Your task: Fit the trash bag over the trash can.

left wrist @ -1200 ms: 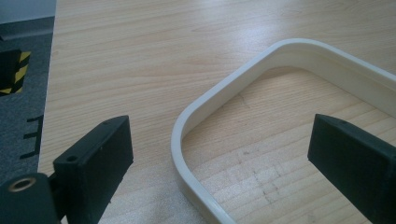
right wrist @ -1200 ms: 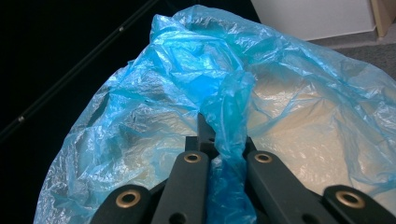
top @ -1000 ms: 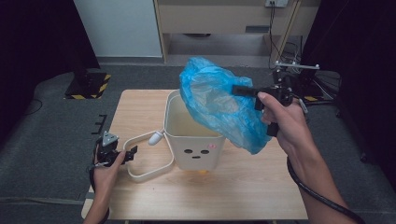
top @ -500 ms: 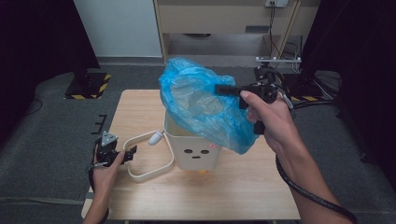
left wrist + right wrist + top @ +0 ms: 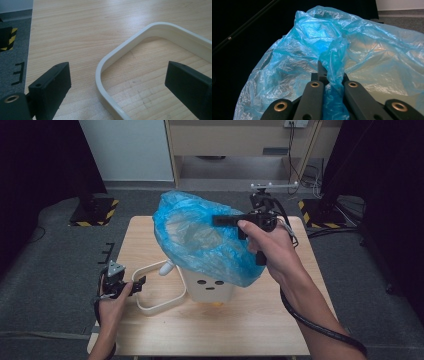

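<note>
I've swung the bag (image 5: 205,240) left over the bin (image 5: 210,287), my right gripper (image 5: 331,75) pinching its edge—thin film could slip or snag the rim.

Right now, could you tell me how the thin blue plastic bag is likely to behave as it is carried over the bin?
The thin blue plastic bag looks floppy: it droops in crinkled folds from the right tool, which is shut on a bunched edge. It is probably very light, billowing above the white plastic bin. The film seems slick, so the pinched strip might slip.
</note>
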`<act>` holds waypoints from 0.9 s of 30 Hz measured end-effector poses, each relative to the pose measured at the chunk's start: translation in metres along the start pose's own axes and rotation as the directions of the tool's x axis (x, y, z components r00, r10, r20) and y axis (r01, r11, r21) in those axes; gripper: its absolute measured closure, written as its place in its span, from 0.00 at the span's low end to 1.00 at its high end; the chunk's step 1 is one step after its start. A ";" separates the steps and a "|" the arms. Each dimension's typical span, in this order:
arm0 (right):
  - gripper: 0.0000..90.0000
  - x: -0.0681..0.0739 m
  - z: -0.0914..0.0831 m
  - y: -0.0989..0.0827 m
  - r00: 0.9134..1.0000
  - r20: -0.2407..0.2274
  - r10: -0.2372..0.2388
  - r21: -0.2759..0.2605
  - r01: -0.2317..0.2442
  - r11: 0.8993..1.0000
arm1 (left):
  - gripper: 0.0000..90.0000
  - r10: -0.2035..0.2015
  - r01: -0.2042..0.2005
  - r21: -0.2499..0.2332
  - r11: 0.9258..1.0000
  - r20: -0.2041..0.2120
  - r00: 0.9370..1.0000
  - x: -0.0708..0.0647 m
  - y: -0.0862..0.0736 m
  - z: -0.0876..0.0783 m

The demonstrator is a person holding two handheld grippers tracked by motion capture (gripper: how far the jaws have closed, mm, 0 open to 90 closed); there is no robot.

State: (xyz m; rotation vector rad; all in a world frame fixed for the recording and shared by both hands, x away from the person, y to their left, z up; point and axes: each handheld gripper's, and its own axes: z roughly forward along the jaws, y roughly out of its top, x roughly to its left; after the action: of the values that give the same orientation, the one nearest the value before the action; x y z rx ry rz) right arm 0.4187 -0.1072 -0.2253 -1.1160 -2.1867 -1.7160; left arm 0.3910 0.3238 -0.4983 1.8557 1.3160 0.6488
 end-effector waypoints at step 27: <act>0.99 0.012 0.027 -0.008 0.999 0.005 -0.049 0.085 0.049 0.995 | 0.06 -0.009 0.009 0.002 1.000 -0.001 1.000 0.002 -0.001 0.000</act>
State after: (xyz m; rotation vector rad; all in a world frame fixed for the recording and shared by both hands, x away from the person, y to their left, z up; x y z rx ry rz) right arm 0.4136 -0.0783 -0.2336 -1.0591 -2.2864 -1.6234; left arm 0.3912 0.3258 -0.4998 1.8507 1.3254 0.6440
